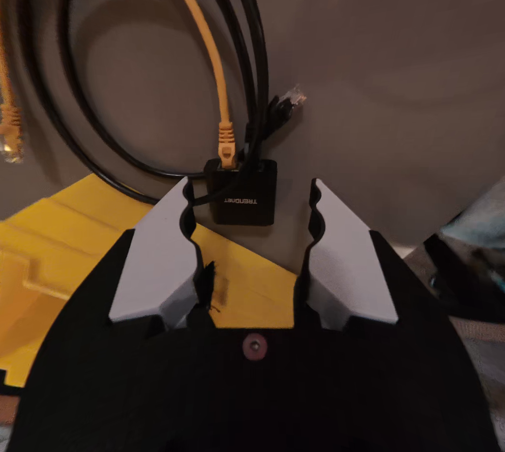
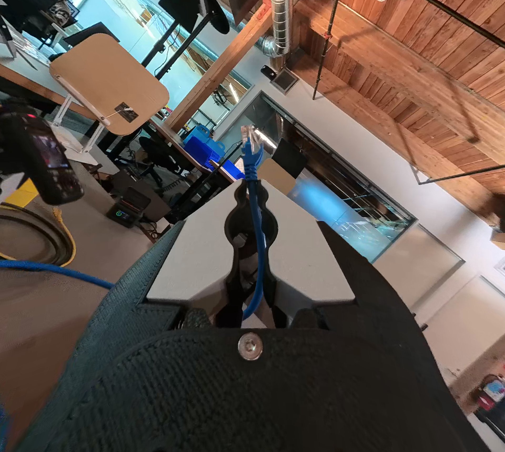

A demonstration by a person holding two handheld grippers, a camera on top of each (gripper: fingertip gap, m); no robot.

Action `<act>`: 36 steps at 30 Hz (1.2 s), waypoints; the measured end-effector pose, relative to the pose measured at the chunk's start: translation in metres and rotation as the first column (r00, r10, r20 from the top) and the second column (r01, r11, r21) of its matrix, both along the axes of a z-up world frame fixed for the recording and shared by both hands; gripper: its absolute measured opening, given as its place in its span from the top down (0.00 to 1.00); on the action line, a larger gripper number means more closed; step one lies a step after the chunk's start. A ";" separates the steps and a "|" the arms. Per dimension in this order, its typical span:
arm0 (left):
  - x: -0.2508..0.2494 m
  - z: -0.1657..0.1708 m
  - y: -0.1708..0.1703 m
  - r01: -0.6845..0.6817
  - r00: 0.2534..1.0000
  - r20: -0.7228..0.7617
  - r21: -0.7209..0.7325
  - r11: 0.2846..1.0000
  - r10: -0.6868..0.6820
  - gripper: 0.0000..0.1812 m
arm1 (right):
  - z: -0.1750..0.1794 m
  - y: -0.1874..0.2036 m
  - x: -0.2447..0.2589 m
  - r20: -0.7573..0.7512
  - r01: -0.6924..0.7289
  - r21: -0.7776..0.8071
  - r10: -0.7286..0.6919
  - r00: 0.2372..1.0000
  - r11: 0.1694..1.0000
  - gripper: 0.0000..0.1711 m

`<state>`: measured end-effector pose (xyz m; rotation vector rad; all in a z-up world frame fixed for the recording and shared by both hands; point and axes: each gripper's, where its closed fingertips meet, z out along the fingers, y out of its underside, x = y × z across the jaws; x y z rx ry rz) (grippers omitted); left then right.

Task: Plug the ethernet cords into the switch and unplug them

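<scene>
Hidden ports, cropped cords, blurred edges

The switch's ports face away, unreadable; the black cords and second yellow plug smear at the left edge; the blue cord vanishes behind the gripper body and off-frame left.

Left claw gapes empty; right claw is clamped, raised.

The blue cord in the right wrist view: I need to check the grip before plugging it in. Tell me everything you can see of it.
The blue cord is a thin round cable ending in a clear plastic plug with a ribbed blue boot. The right gripper is shut on it just below the boot, so the plug sticks out past the white fingers, pointing away from the camera. Behind the grip the cord runs between the fingers, loops under, and trails off left over the grey table.
</scene>
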<state>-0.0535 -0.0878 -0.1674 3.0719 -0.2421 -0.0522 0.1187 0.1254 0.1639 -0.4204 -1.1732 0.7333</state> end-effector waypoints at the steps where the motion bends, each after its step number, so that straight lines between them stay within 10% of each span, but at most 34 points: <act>1: -0.001 -0.005 -0.005 0.022 1.000 0.004 -0.060 0.998 -0.021 0.55 | -0.002 -0.001 -0.002 0.008 -0.002 0.004 0.002 1.000 1.000 0.97; 6: -0.011 -0.023 -0.023 -0.009 1.000 -0.021 -0.258 0.966 0.004 0.67 | -0.012 -0.006 -0.011 0.043 -0.002 0.030 0.001 0.999 1.000 0.97; 10: -0.004 -0.024 -0.010 -0.300 0.954 -0.021 -0.168 0.939 0.301 0.68 | -0.017 -0.007 -0.016 0.061 0.004 0.043 -0.006 0.998 0.999 0.97; 14: 0.006 -0.022 0.025 -0.658 0.749 0.119 0.021 0.753 0.651 0.68 | -0.021 -0.006 -0.020 0.074 0.005 0.044 -0.008 0.997 0.999 0.97; 19: 0.045 0.001 0.068 -0.814 0.474 0.536 -0.036 0.580 0.699 0.48 | -0.025 -0.005 -0.023 0.089 0.008 0.049 -0.012 0.996 0.999 0.97; 23: 0.047 0.020 0.074 -0.632 0.682 0.566 0.140 0.762 0.462 0.47 | -0.028 -0.004 -0.025 0.098 0.007 0.047 -0.012 0.995 0.999 0.97; 27: 0.056 0.029 0.060 -0.109 0.937 0.349 0.305 0.946 -0.005 0.52 | -0.030 -0.002 -0.027 0.109 0.005 0.040 -0.010 0.994 0.999 0.97; 31: 0.050 0.020 0.046 0.367 0.915 0.097 0.203 0.908 -0.391 0.53 | -0.034 -0.001 -0.029 0.122 0.005 0.039 -0.009 0.992 0.999 0.97; 36: 0.023 0.003 0.042 0.505 0.863 0.021 0.030 0.863 -0.506 0.48 | -0.038 -0.001 -0.031 0.135 0.005 0.054 -0.012 0.991 0.999 0.97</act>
